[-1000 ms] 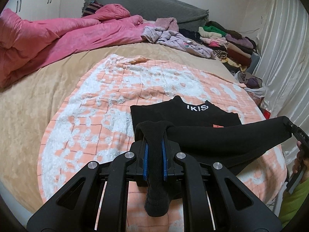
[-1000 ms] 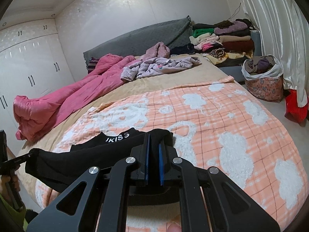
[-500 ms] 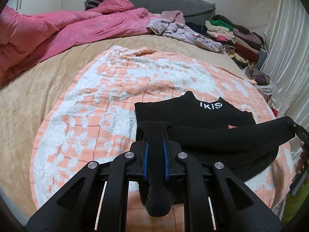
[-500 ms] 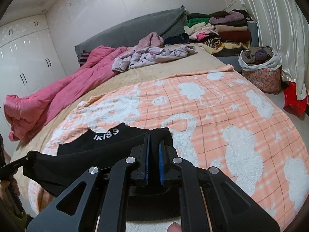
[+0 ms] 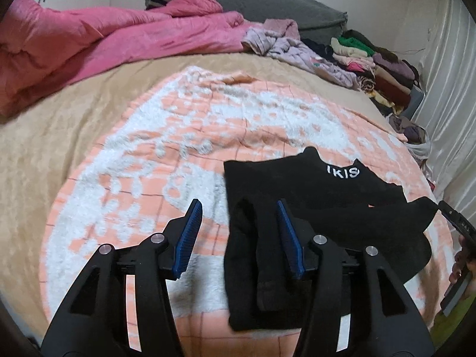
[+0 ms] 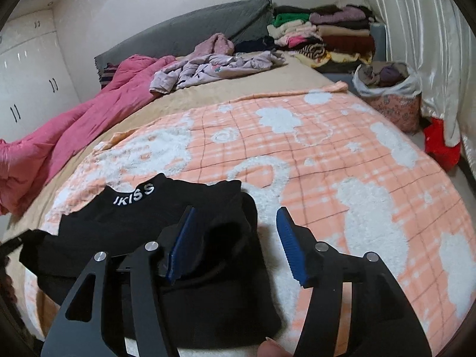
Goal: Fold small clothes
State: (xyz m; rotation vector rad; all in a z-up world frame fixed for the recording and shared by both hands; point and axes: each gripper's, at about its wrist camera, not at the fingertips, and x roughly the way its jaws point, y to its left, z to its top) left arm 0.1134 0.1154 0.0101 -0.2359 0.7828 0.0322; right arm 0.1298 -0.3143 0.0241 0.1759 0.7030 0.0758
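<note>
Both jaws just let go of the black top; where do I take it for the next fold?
Judging by how it lies, grip the black top at its near folded edge, approaching from the near side. That double layer lies raised on the blanket, nearest both open grippers.

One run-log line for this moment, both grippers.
left gripper: just opened, black garment released | right gripper: just opened, hem released | garment on peach blanket

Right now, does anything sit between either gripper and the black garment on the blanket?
Nothing visible does. The left gripper and the right gripper have just been opening, and each stands open with a fold of the black garment lying directly between its fingers, on the peach-and-white blanket. No other item covers it.
</note>
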